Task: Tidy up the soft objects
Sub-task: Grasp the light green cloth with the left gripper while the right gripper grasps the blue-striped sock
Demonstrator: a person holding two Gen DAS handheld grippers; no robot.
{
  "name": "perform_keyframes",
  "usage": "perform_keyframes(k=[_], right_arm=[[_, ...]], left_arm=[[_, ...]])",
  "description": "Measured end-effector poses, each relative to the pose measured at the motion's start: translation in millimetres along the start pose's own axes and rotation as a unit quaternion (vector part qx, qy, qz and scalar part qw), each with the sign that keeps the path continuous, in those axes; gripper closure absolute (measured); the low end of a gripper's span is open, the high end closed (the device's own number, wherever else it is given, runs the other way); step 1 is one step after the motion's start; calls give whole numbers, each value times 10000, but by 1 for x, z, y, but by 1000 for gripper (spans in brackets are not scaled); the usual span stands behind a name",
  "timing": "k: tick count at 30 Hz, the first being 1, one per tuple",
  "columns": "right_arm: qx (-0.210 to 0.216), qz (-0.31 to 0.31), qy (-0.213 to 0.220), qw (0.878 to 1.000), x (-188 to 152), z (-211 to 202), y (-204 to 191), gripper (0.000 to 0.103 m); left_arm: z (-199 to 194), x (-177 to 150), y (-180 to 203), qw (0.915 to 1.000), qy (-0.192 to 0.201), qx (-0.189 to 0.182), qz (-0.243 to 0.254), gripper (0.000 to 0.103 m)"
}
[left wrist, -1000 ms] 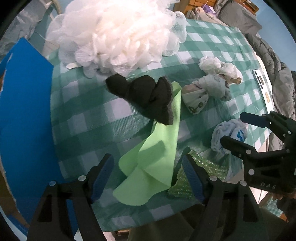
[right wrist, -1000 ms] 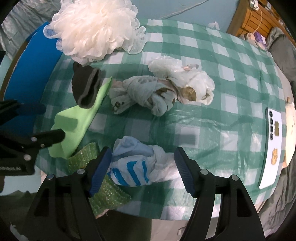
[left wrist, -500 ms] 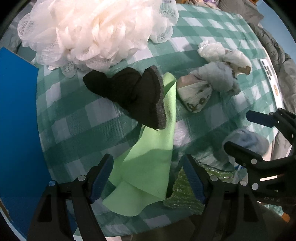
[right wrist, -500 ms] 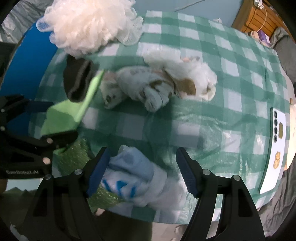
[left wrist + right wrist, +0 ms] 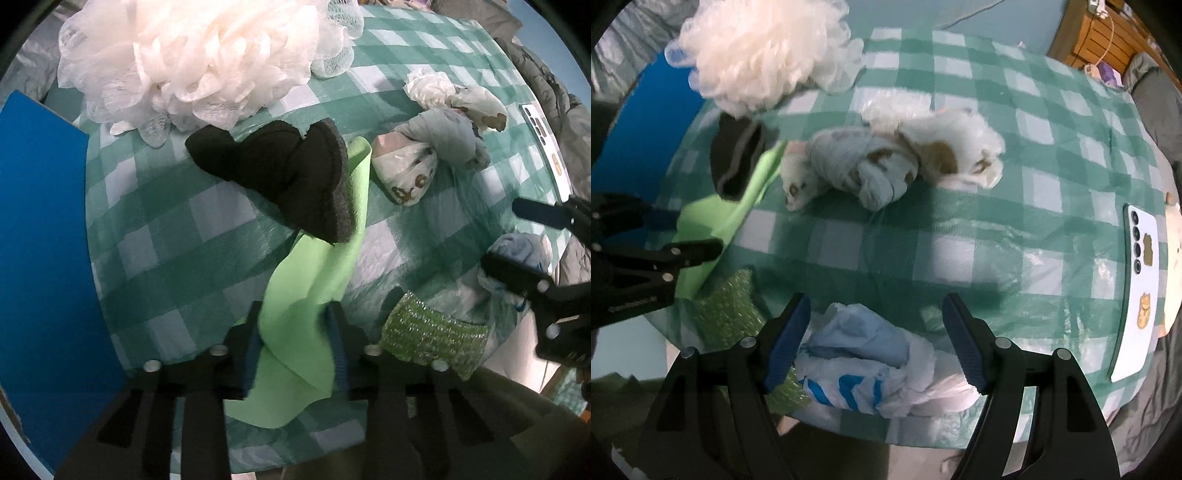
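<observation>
Both wrist views look down, sharing the green cloth [image 5: 314,295].

**Dim, bluish light and fisheye warp**

Both views are dim and blue-tinted. The checked tablecloth [image 5: 960,229] shows soft glare and broad shadows. The right wrist view is motion-blurred; edges bow strongly inside black round corners.

Green-and-white checked tablecloth [image 5: 960,254] spread over the whole table. White phone [image 5: 1137,291] lying camera-side up near the right edge, two small brown stickers on its back, with grey bedding [image 5: 1156,88] beyond that edge. Blue board [image 5: 40,236] along the left side, and slatted wooden furniture [image 5: 1108,40] at far right, a white cable draped over it.
</observation>
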State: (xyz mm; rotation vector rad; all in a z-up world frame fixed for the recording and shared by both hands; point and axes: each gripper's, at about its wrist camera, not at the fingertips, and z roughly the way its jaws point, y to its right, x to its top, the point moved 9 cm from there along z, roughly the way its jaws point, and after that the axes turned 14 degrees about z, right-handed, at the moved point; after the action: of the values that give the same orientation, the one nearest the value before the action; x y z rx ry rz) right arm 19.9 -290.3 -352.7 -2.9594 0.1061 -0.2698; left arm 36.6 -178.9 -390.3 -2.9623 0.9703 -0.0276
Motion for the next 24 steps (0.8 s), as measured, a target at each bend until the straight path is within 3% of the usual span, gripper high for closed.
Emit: perform_keyframes(k=[2, 5, 10, 16, 24], right_arm=[[35, 37, 56, 10000, 2, -6, 2, 30], [96, 68, 113, 9999, 4, -14, 0, 30], [175, -64, 96, 9998, 3, -29, -7, 30], [19, -670, 0, 9978, -15, -37, -10, 30], [-231, -1295, -151, 9912, -28, -22, -5, 30]], left_arm=[[2, -6, -2, 10000, 13, -16, 9, 87], [2, -18, -11, 10000, 33, 18, 11, 92], [-4, -29, -15, 10000, 76, 44, 10, 93], [-11, -49, -29, 9999, 110, 75, -99, 93], [-28, -85, -38, 9995, 142, 6, -289, 93]])
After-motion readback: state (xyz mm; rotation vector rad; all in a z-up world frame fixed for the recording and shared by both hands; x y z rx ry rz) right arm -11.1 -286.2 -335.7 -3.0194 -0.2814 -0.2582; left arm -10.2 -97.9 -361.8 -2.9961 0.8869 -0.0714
